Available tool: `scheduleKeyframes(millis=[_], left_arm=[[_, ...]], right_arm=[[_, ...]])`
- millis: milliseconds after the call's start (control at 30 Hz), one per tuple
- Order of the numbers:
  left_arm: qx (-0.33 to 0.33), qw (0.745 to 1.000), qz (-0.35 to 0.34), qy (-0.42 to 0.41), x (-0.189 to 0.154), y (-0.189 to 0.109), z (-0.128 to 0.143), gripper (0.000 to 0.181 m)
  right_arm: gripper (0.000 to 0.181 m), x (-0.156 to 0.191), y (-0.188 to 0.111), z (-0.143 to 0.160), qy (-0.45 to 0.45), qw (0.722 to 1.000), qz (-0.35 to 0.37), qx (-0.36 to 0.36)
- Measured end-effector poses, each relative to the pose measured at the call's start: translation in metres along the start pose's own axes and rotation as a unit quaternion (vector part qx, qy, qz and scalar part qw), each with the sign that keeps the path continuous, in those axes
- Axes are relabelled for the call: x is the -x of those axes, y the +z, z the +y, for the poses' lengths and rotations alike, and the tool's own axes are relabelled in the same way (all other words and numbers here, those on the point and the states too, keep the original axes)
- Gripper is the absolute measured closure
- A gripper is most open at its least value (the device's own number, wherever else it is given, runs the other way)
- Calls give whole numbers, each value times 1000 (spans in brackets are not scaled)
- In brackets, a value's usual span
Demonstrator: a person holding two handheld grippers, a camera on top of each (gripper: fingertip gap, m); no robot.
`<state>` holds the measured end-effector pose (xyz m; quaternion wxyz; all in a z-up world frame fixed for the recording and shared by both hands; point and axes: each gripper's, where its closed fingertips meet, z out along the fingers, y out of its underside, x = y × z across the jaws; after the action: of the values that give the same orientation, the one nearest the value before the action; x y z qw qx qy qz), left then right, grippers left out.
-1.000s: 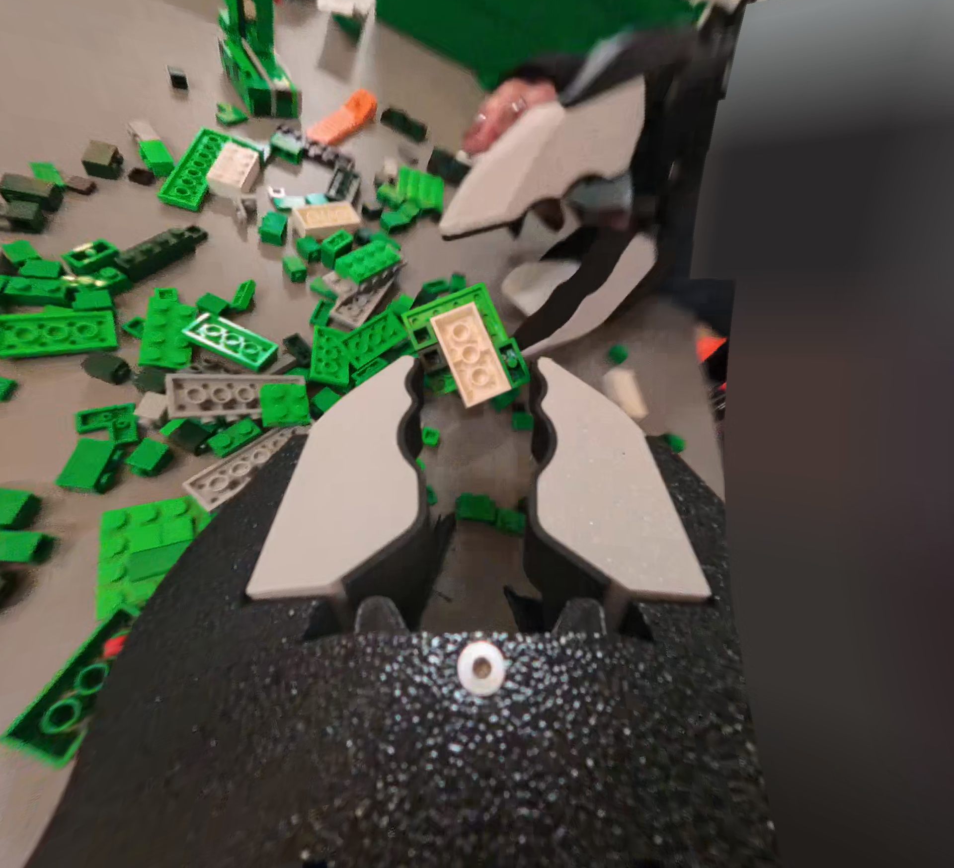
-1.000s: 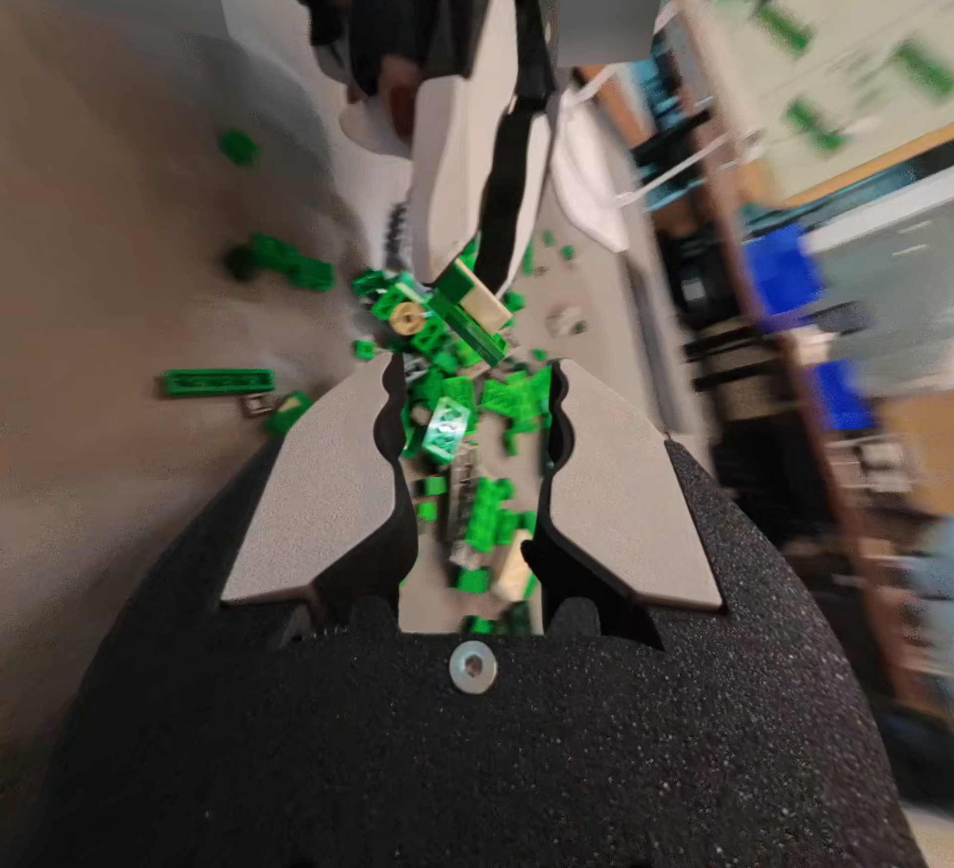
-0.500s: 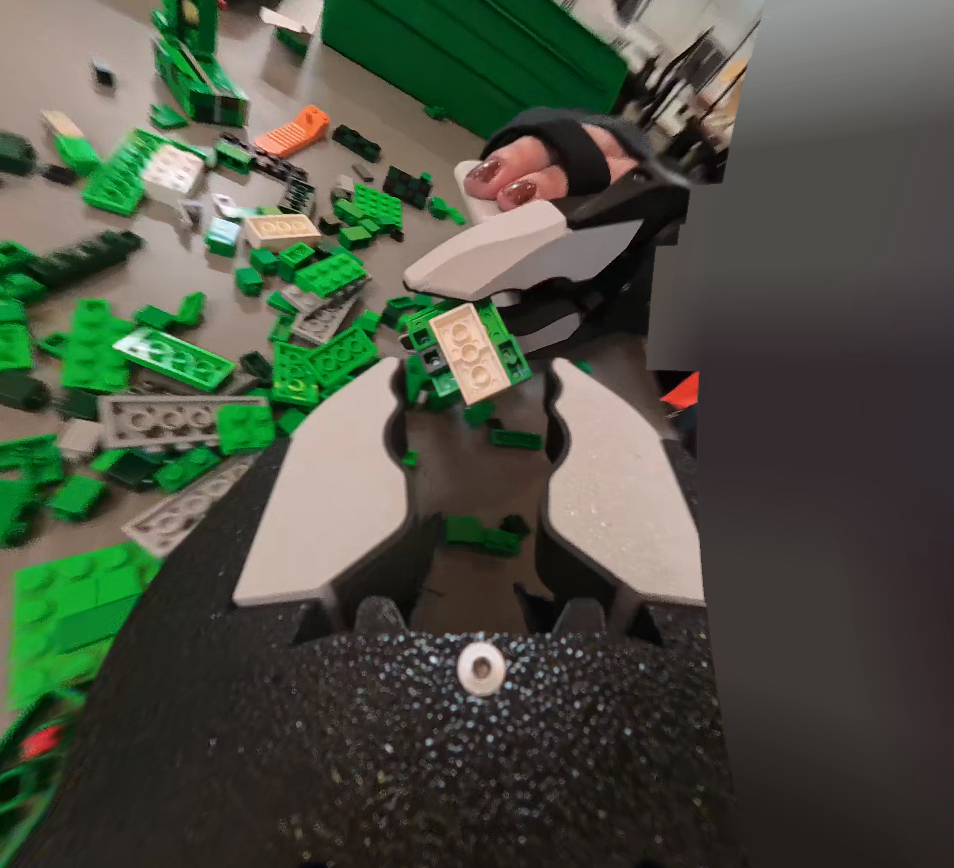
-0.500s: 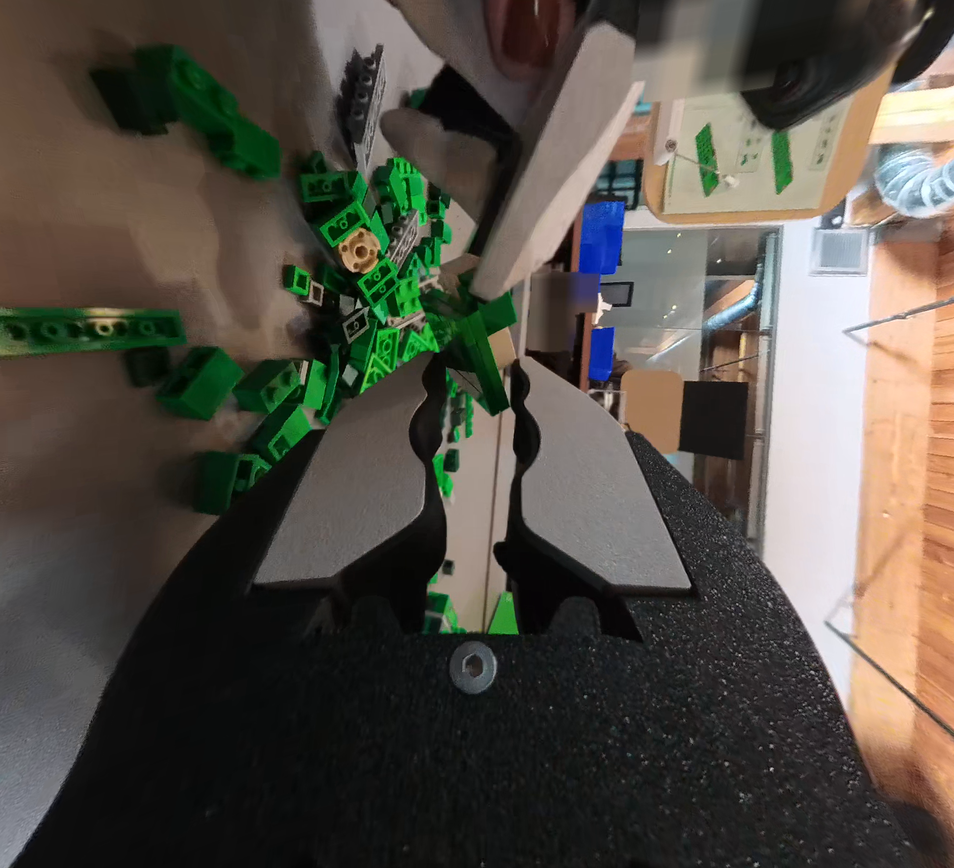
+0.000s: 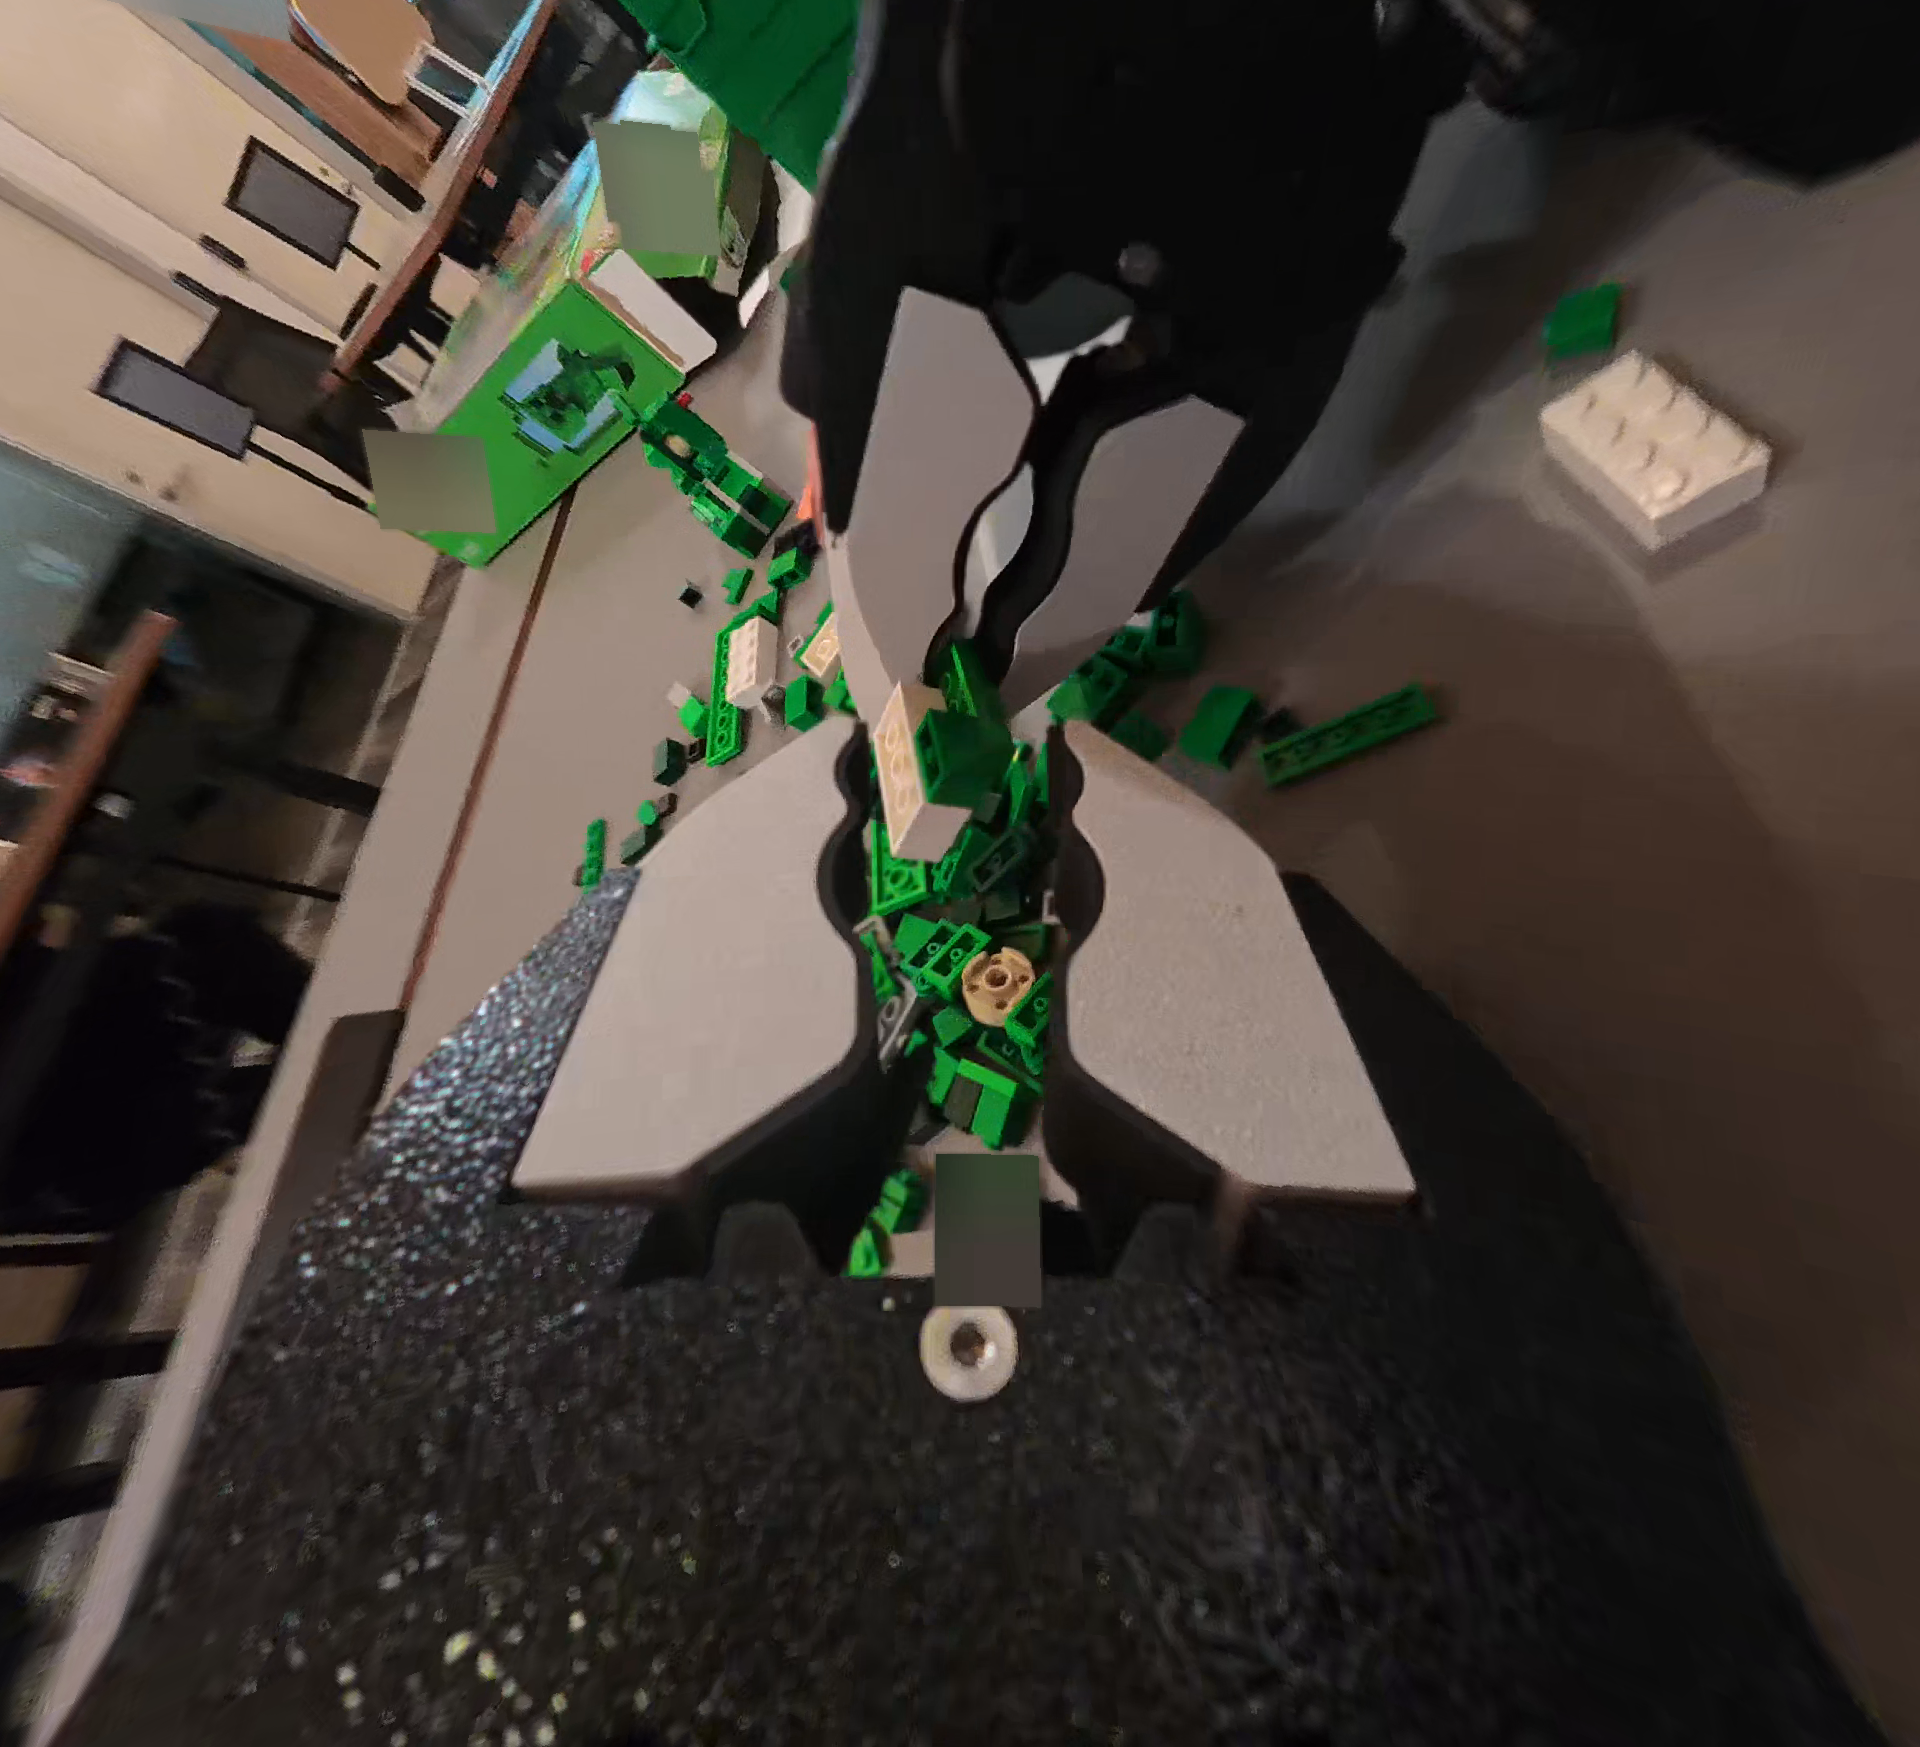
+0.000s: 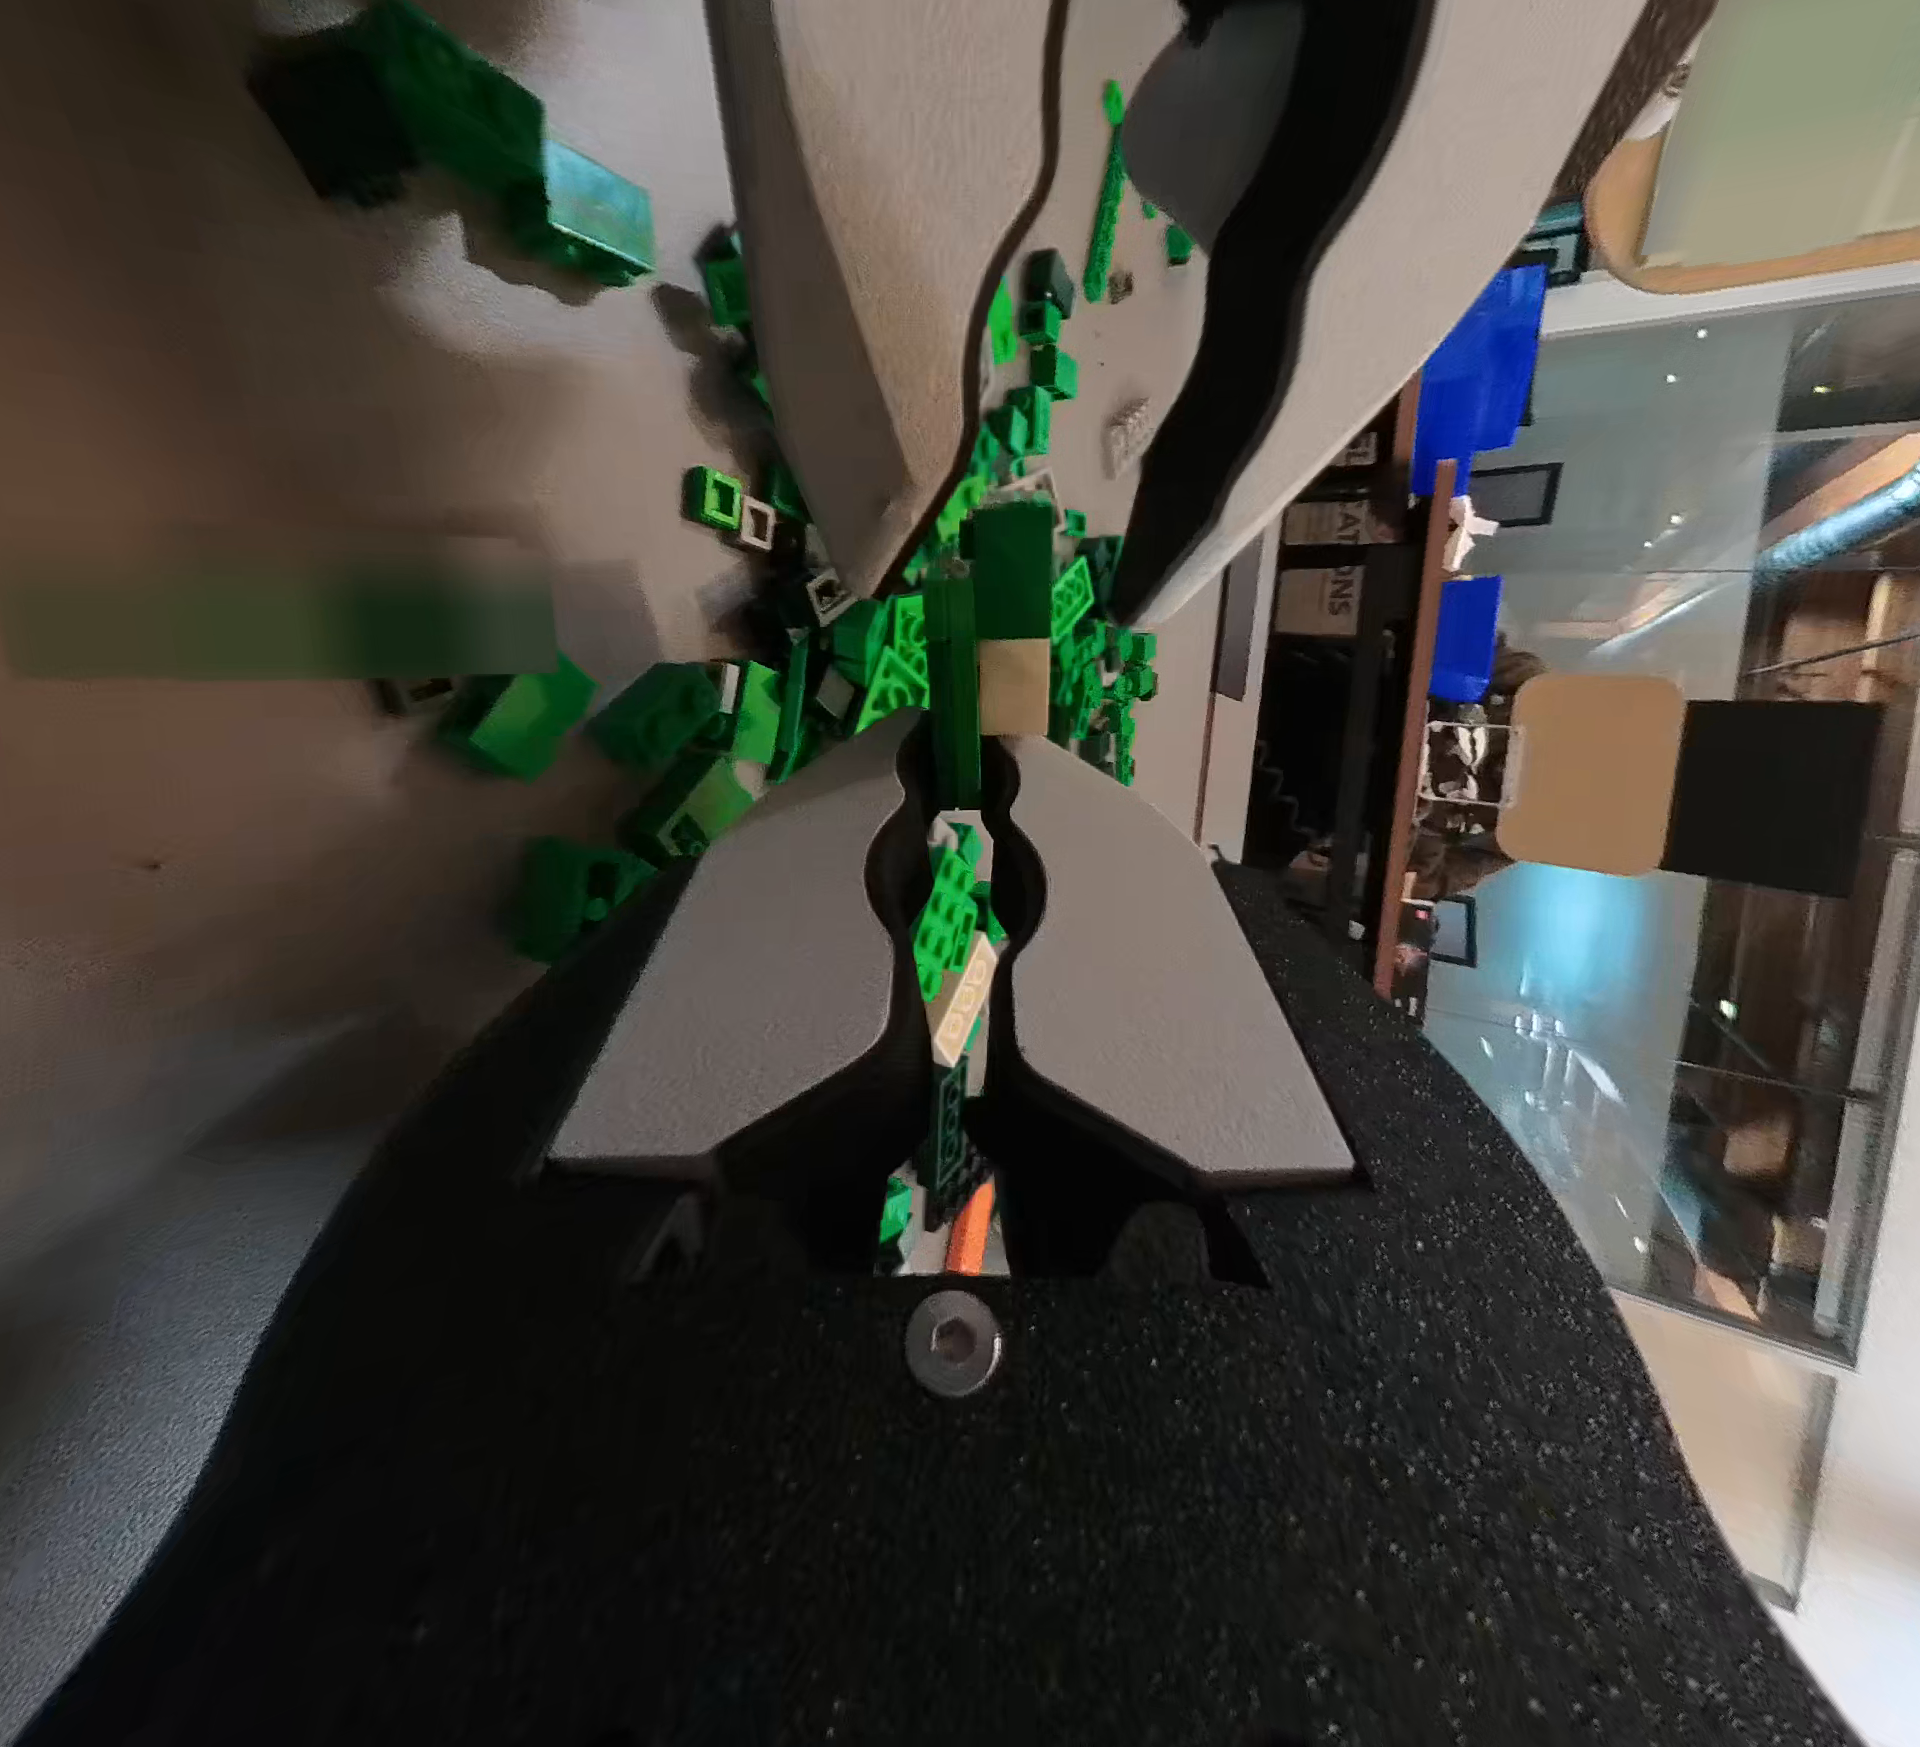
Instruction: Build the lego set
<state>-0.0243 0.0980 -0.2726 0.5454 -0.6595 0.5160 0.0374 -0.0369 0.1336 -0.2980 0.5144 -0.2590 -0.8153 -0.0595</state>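
Note:
A small assembly of a tan plate (image 5: 902,762) and green bricks (image 5: 961,747) hangs above the grey table. My left gripper (image 5: 956,747) has its jaws close on either side of it, with the tan plate against the left finger. My right gripper (image 5: 971,663) comes in from above and pinches the top of the assembly. In the right wrist view my right gripper (image 6: 961,741) is shut on the edge of the dark green plate (image 6: 951,689), with the tan piece (image 6: 1013,700) beside it. The left gripper (image 6: 1008,601) straddles the assembly from above.
A pile of loose green bricks (image 5: 966,1022) with a tan round piece (image 5: 995,980) lies under the grippers. A white brick (image 5: 1652,445) and a long green plate (image 5: 1351,747) lie to the right. A green box (image 5: 540,419), a part-built green model (image 5: 717,471) and the table edge (image 5: 488,762) are to the left. Some 4 cm of space lies between my two pairs of fingers.
The two grippers have come together tip to tip and both views have tilted. The right gripper has closed on the assembly. The left jaws have narrowed a little.

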Motion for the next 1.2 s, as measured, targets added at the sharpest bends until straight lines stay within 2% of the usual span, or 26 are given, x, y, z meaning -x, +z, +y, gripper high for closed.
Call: scheduleKeyframes(millis=[133,300,433,567,633,700,767,933,1067,1100,1200], left_arm=[[53,996,5,66,-9,6,13,157],[67,994,14,80,-13,7,18,162],[36,997,58,-18,-12,1,16,162],[-5,987,106,-119,-12,-6,9,164],[-53,965,168,-196,-20,-11,-5,168],[-85,942,203,-253,-23,-10,-15,172],[-62,951,184,-241,-22,-5,-6,175],[-3,965,78,-249,6,0,21,173],[44,959,88,-266,1,3,38,171],[46,955,96,-276,-1,5,39,158],[55,956,96,-271,-4,9,40,145]], right_arm=[[174,8,1,-1,-19,1000,-21,10],[174,12,3,-1,-67,997,-16,21],[174,7,3,-7,-111,994,23,9],[174,-1,0,-11,-133,989,62,-7],[174,-8,-1,-9,-177,979,98,7],[174,-6,-1,-12,-161,983,92,-9],[174,-7,0,-7,-148,985,85,1],[174,-8,4,14,-113,991,65,30],[174,-9,4,18,-102,992,62,35],[174,-9,4,18,-103,992,62,34],[175,-6,4,14,-106,992,57,28]])
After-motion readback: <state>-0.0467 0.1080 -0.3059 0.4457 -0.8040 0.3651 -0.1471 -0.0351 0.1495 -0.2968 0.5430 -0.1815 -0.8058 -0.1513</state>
